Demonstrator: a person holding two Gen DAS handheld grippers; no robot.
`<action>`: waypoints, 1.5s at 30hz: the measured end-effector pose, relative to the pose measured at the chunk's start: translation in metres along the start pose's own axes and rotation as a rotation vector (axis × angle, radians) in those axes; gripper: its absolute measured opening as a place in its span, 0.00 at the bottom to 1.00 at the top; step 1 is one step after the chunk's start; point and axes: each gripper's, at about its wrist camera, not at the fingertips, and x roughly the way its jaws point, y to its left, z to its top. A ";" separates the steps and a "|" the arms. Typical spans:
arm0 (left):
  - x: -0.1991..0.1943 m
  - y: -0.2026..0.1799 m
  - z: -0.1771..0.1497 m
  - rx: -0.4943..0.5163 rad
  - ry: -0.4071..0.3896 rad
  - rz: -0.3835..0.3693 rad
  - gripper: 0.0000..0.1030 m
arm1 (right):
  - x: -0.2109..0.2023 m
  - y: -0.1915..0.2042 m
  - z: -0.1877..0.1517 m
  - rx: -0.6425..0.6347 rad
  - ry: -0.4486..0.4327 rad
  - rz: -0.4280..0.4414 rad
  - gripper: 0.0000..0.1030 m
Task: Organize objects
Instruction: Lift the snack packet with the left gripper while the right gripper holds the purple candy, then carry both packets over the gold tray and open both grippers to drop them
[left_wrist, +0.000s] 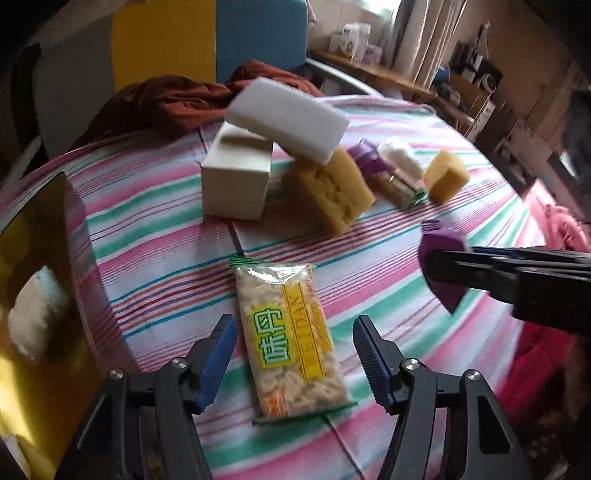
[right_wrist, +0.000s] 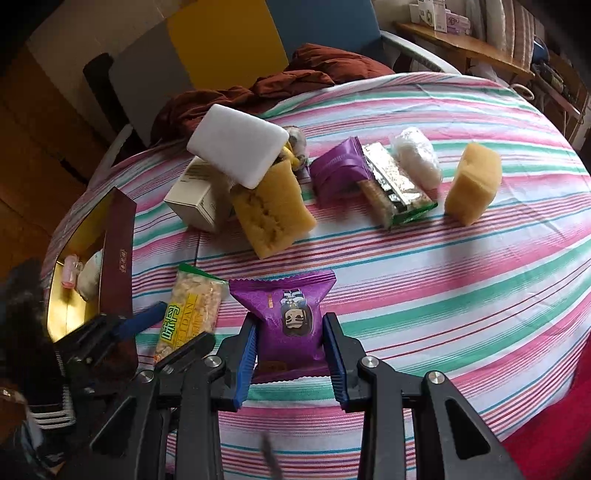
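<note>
A clear rice-cracker packet (left_wrist: 291, 339) with a green and yellow label lies flat on the striped tablecloth (left_wrist: 166, 236). My left gripper (left_wrist: 294, 326) stands open astride it, and neither pad touches it. My right gripper (right_wrist: 291, 325) is shut on a purple snack packet (right_wrist: 291, 306) with a cartoon face, held just above the cloth. In the left wrist view the right gripper (left_wrist: 436, 266) comes in from the right with that purple packet (left_wrist: 441, 243). The left gripper (right_wrist: 177, 332) and the cracker packet (right_wrist: 192, 310) show at the lower left of the right wrist view.
An open maroon box (right_wrist: 118, 254) with a gold inside stands at the left edge, with small items in it. Further back lie a white foam block (left_wrist: 288, 118), a cream carton (left_wrist: 236, 177), two yellow sponges (left_wrist: 328, 192) (left_wrist: 445, 177), another purple packet (right_wrist: 336, 170), a foil bar (right_wrist: 395, 184) and brown cloth (left_wrist: 177, 99).
</note>
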 end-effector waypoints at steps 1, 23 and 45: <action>0.006 -0.001 0.000 0.011 0.012 0.013 0.49 | 0.002 0.000 -0.001 0.003 0.001 0.001 0.33; -0.138 0.106 -0.048 -0.235 -0.291 0.028 0.41 | -0.028 0.125 0.006 -0.260 -0.104 0.193 0.33; -0.161 0.269 -0.122 -0.629 -0.309 0.261 0.45 | 0.042 0.277 -0.021 -0.490 0.051 0.326 0.37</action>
